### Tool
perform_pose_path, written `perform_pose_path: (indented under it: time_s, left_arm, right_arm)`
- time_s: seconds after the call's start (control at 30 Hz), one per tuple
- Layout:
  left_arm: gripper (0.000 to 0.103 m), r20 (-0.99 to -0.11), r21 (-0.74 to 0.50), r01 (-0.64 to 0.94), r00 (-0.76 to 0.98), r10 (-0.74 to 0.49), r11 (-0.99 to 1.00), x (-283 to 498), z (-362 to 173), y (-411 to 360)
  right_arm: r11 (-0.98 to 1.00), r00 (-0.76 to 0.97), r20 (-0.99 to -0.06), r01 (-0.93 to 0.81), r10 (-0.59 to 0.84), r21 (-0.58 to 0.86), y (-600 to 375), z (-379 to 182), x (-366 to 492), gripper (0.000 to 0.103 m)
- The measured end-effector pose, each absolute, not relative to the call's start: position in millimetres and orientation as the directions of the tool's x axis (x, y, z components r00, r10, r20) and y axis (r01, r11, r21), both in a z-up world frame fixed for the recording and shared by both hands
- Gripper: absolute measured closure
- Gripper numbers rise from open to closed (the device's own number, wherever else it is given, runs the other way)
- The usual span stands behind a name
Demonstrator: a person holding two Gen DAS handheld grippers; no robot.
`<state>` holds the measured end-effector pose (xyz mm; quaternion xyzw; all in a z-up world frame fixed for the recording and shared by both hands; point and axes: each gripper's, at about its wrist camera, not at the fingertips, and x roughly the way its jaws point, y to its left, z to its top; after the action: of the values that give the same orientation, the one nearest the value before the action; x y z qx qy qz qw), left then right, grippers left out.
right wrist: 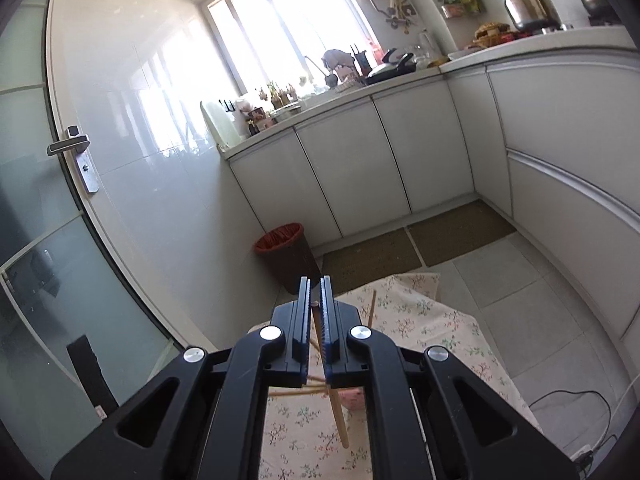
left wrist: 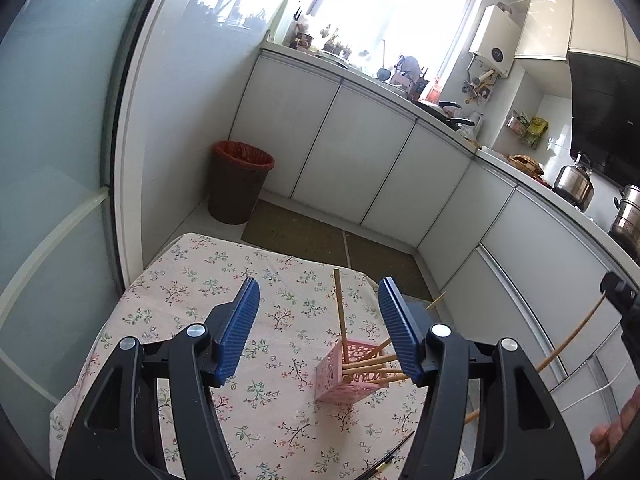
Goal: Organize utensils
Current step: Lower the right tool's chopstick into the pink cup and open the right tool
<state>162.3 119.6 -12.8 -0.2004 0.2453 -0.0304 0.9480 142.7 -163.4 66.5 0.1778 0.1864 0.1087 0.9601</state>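
Observation:
A pink openwork utensil holder (left wrist: 352,372) stands on the floral-cloth table (left wrist: 208,280) with several wooden chopsticks (left wrist: 374,366) leaning out of it and one standing almost upright (left wrist: 339,308). My left gripper (left wrist: 319,284) hangs open above the table just behind the holder, with nothing between its blue pads (left wrist: 240,332). In the right wrist view my right gripper (right wrist: 316,284) is shut on a wooden chopstick (right wrist: 338,416) that slants down below the jaws. The holder (right wrist: 356,396) shows partly hidden under them. At the right edge of the left view the right gripper (left wrist: 620,300) carries that chopstick (left wrist: 572,336).
A brown bin with a red liner (left wrist: 240,184) stands on the floor past the table's far edge. White cabinets (left wrist: 360,148) run along the back and right. A dark thin utensil (left wrist: 384,464) lies near the table's front. A hand (left wrist: 608,436) shows at the lower right.

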Motion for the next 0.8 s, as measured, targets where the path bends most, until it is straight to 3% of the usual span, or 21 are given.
perform_pose_path:
  time_s: [0.37,0.8]
  left_arm:
    - [0.044,-0.481,-0.415,-0.053,0.860,-0.169,0.908,170,-27,139]
    - [0.043,-0.522,-0.406,-0.058,0.834,-0.179,0.912,178,-43,143]
  right_arm:
    - [0.938,0.928,-0.317,-0.085,0.197,0.336,-134,67,220,0.098]
    - [0.929,0.903,-0.385,-0.039,0.190,0.368,-129,-5,253,0.093]
